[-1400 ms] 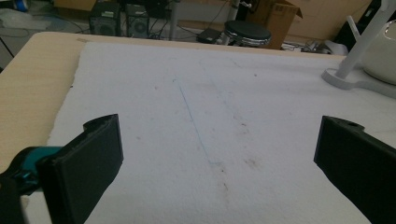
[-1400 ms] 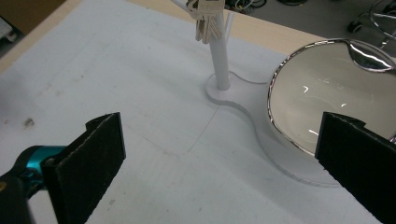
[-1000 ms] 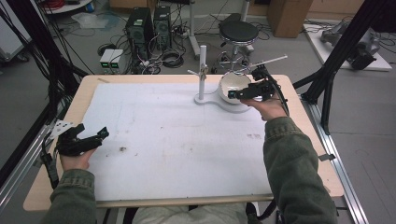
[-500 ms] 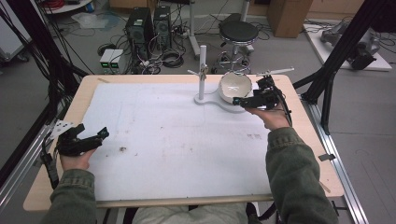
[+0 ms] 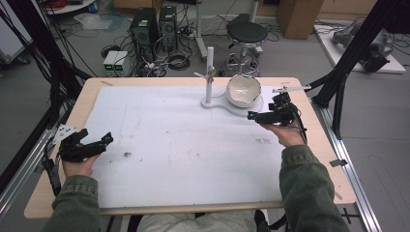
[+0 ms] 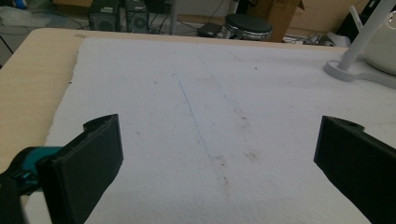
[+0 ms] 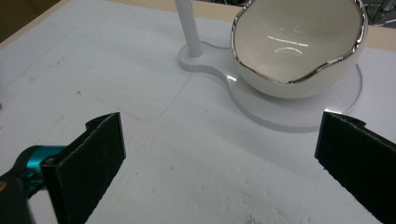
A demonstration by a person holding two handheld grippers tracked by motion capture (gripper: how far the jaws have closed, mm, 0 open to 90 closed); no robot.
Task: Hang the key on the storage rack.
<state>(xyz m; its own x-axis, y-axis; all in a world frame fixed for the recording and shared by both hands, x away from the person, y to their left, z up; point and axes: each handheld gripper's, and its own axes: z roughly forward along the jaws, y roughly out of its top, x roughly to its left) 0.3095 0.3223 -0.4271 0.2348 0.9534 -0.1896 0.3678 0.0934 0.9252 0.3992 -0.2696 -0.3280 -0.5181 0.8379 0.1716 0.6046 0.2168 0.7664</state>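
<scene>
A white bowl (image 5: 244, 91) with a silvery wavy rim (image 7: 299, 46) rests tilted on the round plate of a white stand (image 5: 241, 107), beside its upright post (image 5: 209, 72). My right gripper (image 5: 252, 116) hovers just right of and nearer than that plate, pointing at the bowl; in the right gripper view it (image 7: 219, 140) is open wide with nothing between its jaws. My left gripper (image 5: 107, 140) is held low at the mat's left edge. It (image 6: 217, 144) is also open and empty, with the post (image 6: 359, 42) far off to its right.
A white mat (image 5: 183, 140) covers most of the wooden table (image 5: 92, 92). A thin white rod (image 5: 290, 89) lies near the far right corner. Black frame struts (image 5: 348, 63) rise at the right. Beyond the table stand a stool (image 5: 246, 34) and computer cases (image 5: 154, 24).
My right gripper has drawn back from the bowl's rim, moving right and toward the person. The bowl stays on the stand. The left gripper has not moved.
</scene>
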